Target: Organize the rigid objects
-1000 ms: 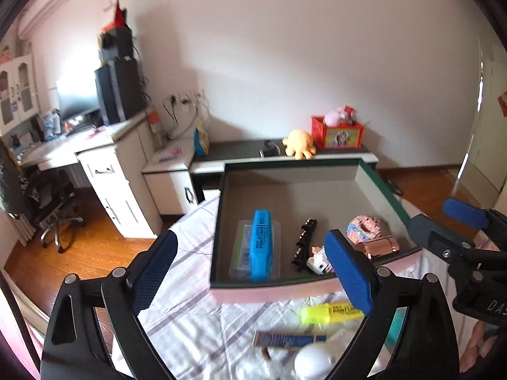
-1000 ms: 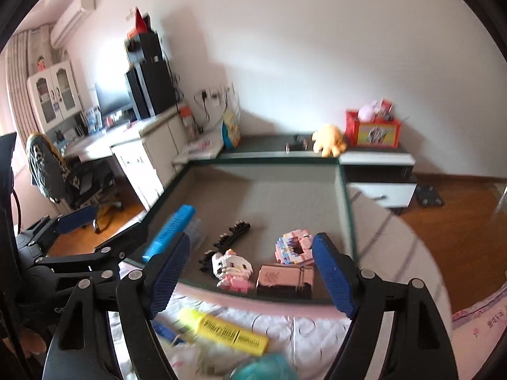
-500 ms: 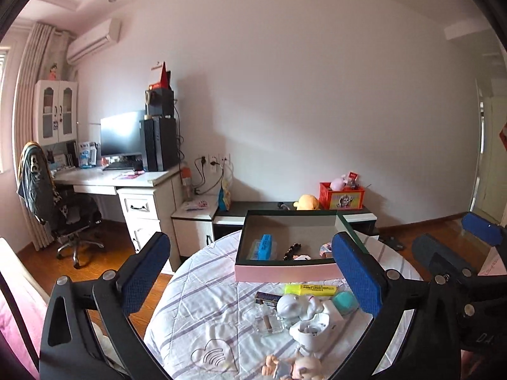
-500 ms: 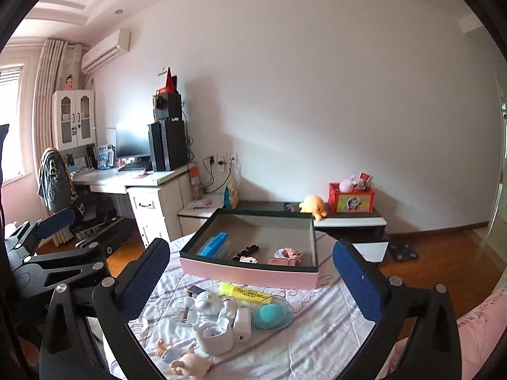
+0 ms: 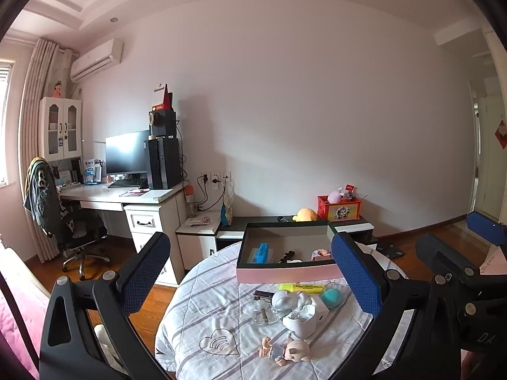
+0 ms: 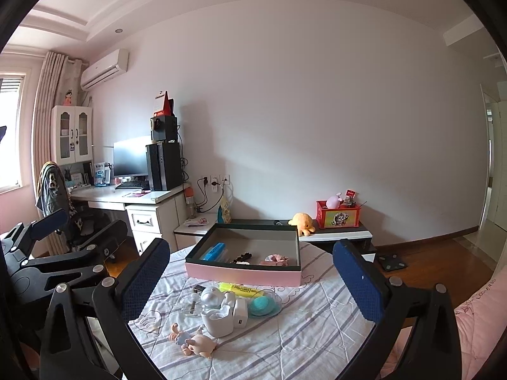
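Left tool (image 5: 250,267) and right tool (image 6: 250,267) both spread wide, nothing held, blue textured pads. Round tabletop (image 6: 304,326) w/ striped quilted cloth. Rectangular pink-walled box (image 6: 244,274), dark rim, sits at 12 o'clock, holding a blue block (image 6: 213,251). Yellow highlighter (image 6: 241,289) just in front; teal disc (image 6: 262,304), white glossy case (image 6: 220,316), small doll (image 6: 193,343) toward 6 o'clock.

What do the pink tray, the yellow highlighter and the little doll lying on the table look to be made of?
Pink tray: probably rigid cardboard, matte pink outside with a dark rim and flat grey lining.
Yellow highlighter: likely plastic, bright barrel with a printed label.
Doll: seems moulded plastic or vinyl, smooth and skin-toned; too small to be sure.
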`<action>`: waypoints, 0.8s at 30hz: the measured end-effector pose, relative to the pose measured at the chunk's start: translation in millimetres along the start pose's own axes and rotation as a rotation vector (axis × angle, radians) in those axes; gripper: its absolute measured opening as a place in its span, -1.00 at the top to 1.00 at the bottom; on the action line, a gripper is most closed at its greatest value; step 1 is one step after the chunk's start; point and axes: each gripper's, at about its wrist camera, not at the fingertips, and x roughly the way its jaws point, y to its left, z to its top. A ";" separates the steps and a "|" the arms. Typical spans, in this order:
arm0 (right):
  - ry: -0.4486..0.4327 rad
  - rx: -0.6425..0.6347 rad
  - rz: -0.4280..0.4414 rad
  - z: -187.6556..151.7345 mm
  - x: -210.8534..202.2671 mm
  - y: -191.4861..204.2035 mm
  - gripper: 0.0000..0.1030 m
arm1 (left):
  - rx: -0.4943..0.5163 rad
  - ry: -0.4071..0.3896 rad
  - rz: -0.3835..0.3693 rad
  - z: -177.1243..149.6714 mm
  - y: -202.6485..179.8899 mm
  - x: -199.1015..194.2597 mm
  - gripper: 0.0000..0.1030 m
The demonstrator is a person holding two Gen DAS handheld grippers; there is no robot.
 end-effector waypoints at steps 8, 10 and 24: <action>-0.003 0.005 -0.011 -2.5 -9.4 -4.1 -1.00 | 0.012 0.001 0.000 -1.7 -6.1 -2.2 -1.00; -0.003 0.005 -0.013 -4.9 -11.9 -4.4 -1.00 | 0.014 0.002 -0.001 -3.7 -7.4 -0.3 -1.00; 0.153 0.030 -0.006 -45.4 38.4 -17.0 -1.00 | -0.004 0.288 -0.087 -68.5 -6.8 68.9 -1.00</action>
